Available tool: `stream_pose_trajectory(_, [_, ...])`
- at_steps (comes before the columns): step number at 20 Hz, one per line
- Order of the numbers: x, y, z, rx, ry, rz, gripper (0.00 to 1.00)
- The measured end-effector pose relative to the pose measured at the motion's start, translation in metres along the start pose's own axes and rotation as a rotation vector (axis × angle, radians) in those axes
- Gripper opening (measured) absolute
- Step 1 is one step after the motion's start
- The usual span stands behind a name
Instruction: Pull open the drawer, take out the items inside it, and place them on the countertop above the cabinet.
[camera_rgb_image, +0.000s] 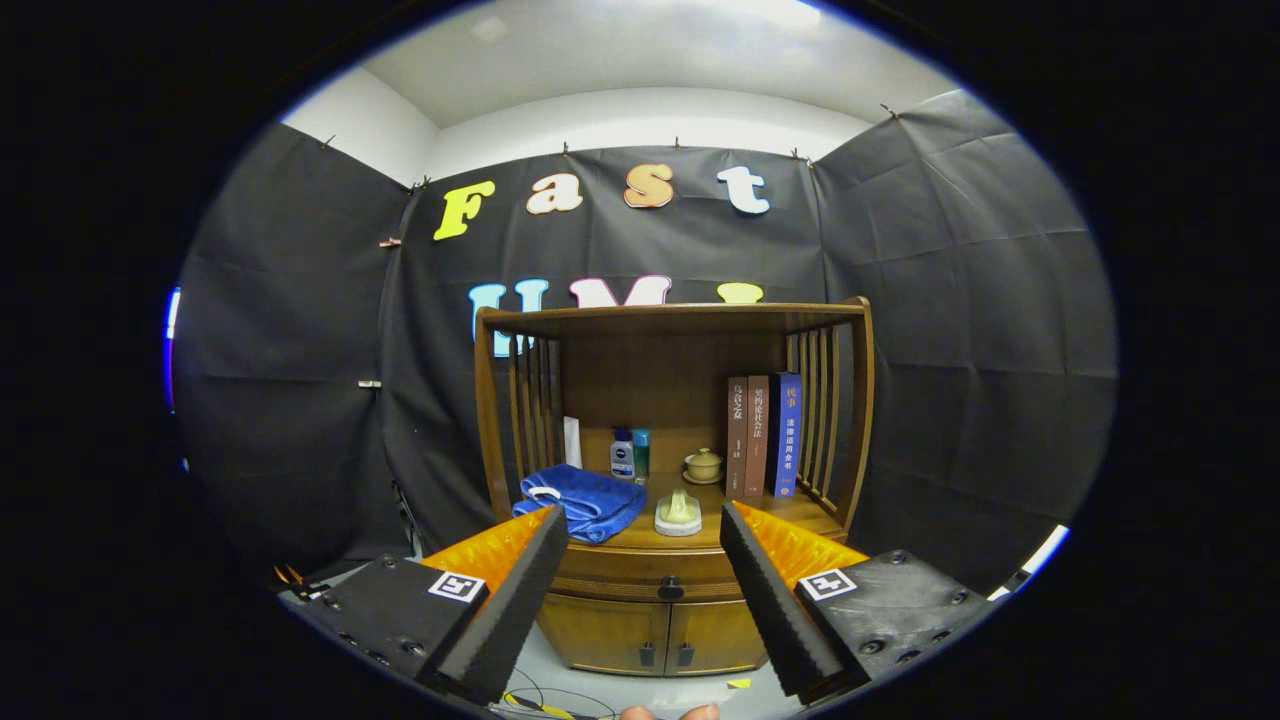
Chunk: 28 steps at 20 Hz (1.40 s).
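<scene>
Gripper view looks straight at the brown wooden cabinet (672, 420); its shallow wooden drawer (650, 575) with a dark round knob (671, 589) sits closed under the countertop (790, 512). The gripper (645, 530) hangs released, both fingers spread either side, framing the knob for alignment.

The gripper (640, 520) has ribbed fingers (520, 590) on dark, screw-studded blocks, each bearing a square marker tag (458, 586), spread wide before the cabinet (670, 600).
</scene>
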<state>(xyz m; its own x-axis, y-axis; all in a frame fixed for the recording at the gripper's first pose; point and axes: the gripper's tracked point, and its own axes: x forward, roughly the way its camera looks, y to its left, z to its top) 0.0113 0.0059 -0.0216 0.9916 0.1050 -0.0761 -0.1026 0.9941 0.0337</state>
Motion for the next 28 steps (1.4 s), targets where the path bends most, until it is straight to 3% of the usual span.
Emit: stream_pose_trajectory(28, [-0.002, 0.016, -0.012, 0.003, 0.006, 0.028, 0.98])
